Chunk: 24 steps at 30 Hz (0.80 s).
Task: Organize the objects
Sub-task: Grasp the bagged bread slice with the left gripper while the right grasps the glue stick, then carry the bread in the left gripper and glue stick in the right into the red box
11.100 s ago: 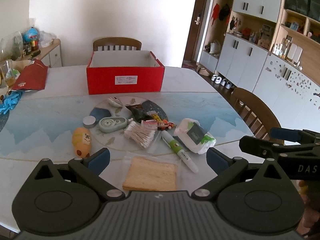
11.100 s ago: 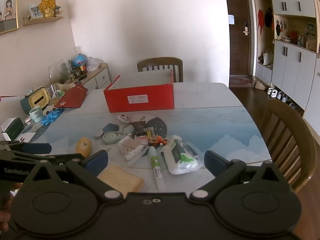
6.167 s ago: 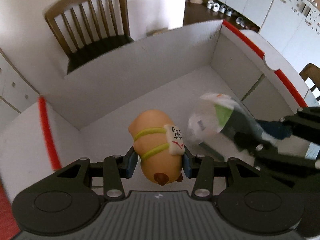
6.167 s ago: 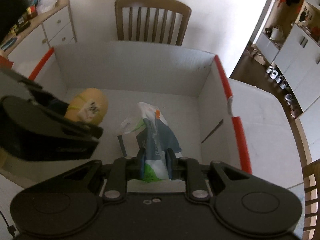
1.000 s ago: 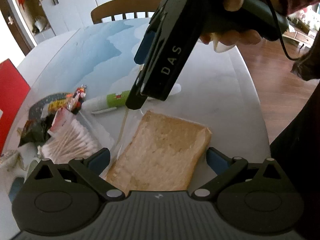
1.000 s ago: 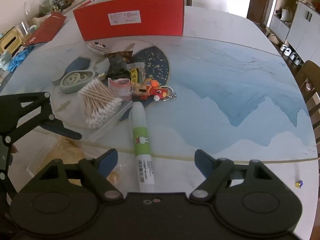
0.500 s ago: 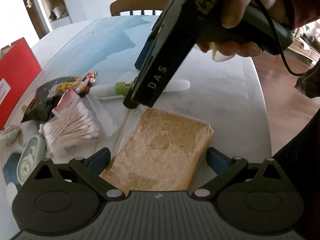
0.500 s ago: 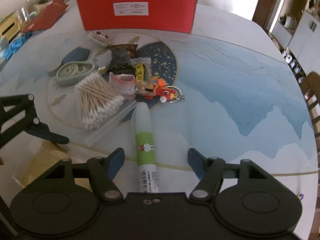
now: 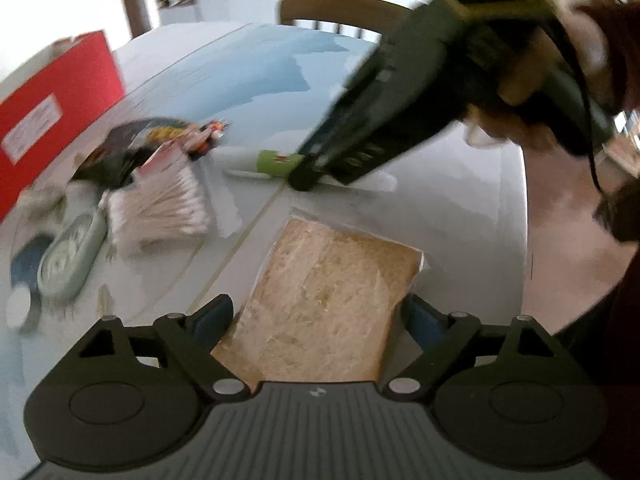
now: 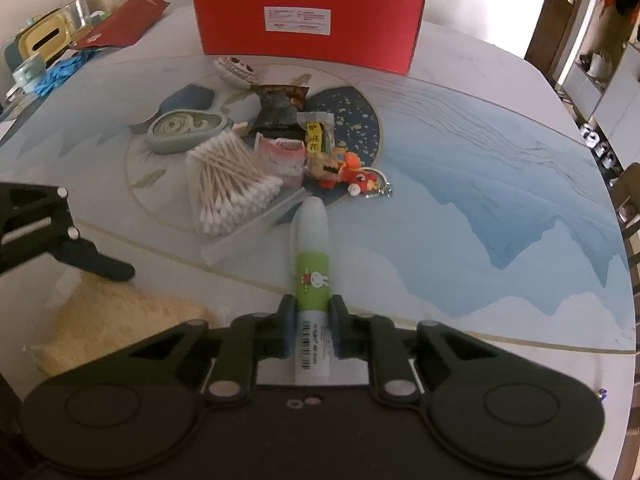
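Right gripper point(image 10: 313, 316) clamps the white-and-green glue tube point(image 10: 312, 276); left gripper point(image 9: 316, 320) straddles the bagged bread slice point(image 9: 328, 300), jaws apart; cotton swabs point(image 10: 232, 188) at ten o'clock remain unsorted outside the red cardboard box point(image 10: 308, 20)

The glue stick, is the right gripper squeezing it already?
Yes, the right gripper has both fingers pressed against the sides of the glue stick, which lies on the table.
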Available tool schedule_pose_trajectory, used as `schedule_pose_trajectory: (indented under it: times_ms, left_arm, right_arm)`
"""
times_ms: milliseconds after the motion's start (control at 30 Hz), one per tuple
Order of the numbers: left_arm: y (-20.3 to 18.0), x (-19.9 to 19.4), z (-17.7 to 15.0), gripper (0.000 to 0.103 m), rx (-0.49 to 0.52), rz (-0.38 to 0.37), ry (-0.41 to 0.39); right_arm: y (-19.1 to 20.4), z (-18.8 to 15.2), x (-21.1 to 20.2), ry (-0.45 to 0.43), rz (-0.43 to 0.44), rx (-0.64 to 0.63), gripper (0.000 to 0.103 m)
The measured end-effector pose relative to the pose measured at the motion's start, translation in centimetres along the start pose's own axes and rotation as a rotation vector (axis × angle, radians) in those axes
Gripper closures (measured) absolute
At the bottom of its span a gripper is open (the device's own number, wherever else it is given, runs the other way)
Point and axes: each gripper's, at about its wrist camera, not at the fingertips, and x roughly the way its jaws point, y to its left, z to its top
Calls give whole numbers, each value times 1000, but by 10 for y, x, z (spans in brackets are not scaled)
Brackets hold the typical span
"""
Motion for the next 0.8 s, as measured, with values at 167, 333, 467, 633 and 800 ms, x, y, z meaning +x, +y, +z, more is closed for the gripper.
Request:
schedule_pose_trajectory:
  times_ms: [167, 333, 467, 633, 800]
  left_arm:
    - [10, -4, 0, 14, -184, 23, -7]
    - [22, -13, -3, 15, -378, 31, -30]
    - [27, -20, -3, 15, -458, 65, -39]
    - [34, -38, 3, 15, -536, 102, -92]
    - [47, -50, 13, 15, -601, 135, -135]
  right_arm:
    - [-1, -10, -8, 8, 19, 35, 86]
    - [-2, -16, -19, -3, 54, 65, 87]
    - [1, -18, -29, -26, 81, 75, 87]
    - [4, -14, -44, -64, 106, 85, 87]
    - [4, 1, -56, -107, 117, 95, 87]
